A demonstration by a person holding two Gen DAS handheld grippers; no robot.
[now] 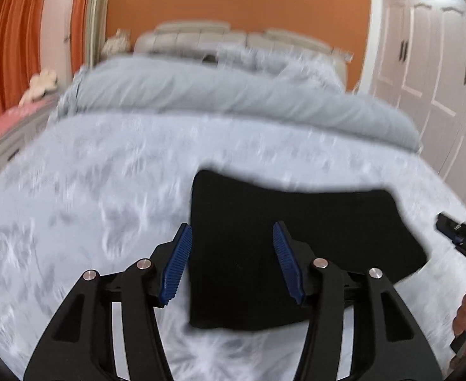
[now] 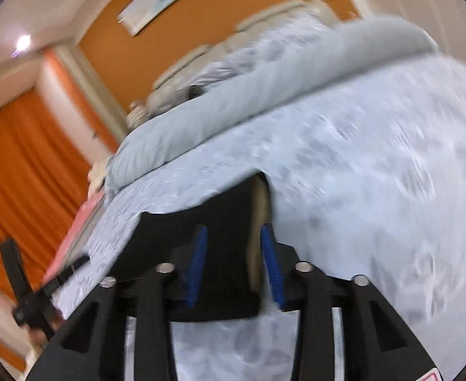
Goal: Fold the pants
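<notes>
Both views are smeared with motion blur. One pair of black pants (image 1: 296, 241), folded into a block, lies on the bed (image 1: 90, 190) near its foot edge. Two grippers: left gripper (image 1: 233, 238) spread wide, holding nothing; right gripper (image 2: 234, 238) parted, nothing pinched, its body half cut off.

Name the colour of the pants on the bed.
Black pants, clearest in the left wrist view.

Your left claw (image 1: 231, 238) hangs with its blue pads spread wide over the folded black pants (image 1: 296, 238), gripping nothing. The pants lie flat on the pale bed (image 1: 90, 190). Your right claw (image 1: 458, 233) shows at the right edge, near the pants.
</notes>
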